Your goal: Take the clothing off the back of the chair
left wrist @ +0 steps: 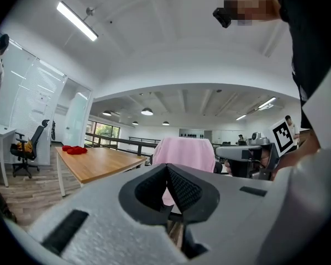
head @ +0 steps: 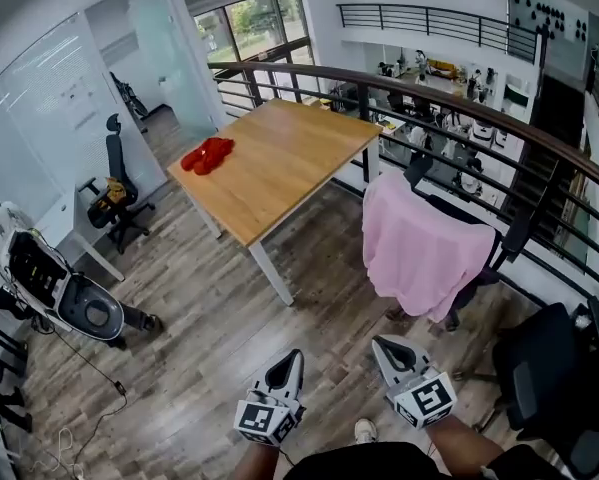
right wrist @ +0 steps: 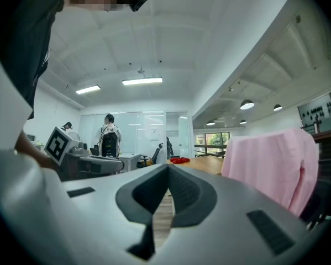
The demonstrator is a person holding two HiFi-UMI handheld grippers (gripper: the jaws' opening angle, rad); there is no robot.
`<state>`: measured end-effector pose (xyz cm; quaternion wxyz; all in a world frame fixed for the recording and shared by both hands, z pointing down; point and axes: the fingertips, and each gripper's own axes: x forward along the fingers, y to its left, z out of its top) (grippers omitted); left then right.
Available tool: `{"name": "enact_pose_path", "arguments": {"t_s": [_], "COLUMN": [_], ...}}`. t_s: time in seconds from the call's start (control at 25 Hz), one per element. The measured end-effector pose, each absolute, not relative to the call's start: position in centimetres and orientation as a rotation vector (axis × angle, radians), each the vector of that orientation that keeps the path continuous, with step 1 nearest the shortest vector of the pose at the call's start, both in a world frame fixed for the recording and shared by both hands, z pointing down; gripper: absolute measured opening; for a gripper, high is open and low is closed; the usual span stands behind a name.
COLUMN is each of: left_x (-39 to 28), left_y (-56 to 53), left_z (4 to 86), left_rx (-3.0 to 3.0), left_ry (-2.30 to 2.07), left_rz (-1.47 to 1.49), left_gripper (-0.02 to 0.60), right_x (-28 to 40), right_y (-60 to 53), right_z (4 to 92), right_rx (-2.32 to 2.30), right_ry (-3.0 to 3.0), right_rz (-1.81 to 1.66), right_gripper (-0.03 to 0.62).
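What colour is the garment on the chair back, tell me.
Plain pale pink; the garment shows best in the head view.

A pink garment [head: 419, 248] hangs draped over the back of a dark office chair [head: 476, 286]. It is spread wide across the top and falls in soft folds down the side facing the camera, so it hides most of the backrest. The chair stands upright on the wooden floor just beside the near corner of the wooden table [head: 279, 158], close to the curved railing [head: 459, 103], with only its dark edges and base showing around the cloth.
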<state>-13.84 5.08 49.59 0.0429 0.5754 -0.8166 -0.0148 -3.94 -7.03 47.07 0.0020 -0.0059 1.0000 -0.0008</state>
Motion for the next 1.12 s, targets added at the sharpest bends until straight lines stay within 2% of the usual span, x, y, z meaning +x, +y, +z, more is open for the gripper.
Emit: {"name": "enact_pose_path", "arguments": {"t_s": [0.4, 0.64, 1.12], "left_x": [-15.3, -18.5, -26.1], "left_y": [-1.4, -5.4, -14.1], "left_z": [50.2, 50.2, 48.3], "left_rx": [1.873, 1.952, 2.229], "left_ry": [-2.434, -2.366, -2.165], "left_rz": [-0.015, -0.041, -0.009], "left_gripper": [0.015, 0.015, 0.015], "right_x": [-4.2, -5.5, -12.5], "right_y": [-12.6, -15.6, -20.5], "right_z": [46.9, 47.3, 46.3], "right_rx": [-0.123, -0.257, -0.549], "right_ry": [3.119, 3.127, 3.07], "right_rz": [-0.025, -0.056, -0.024], "right_gripper": [0.004, 0.004, 0.005]}}
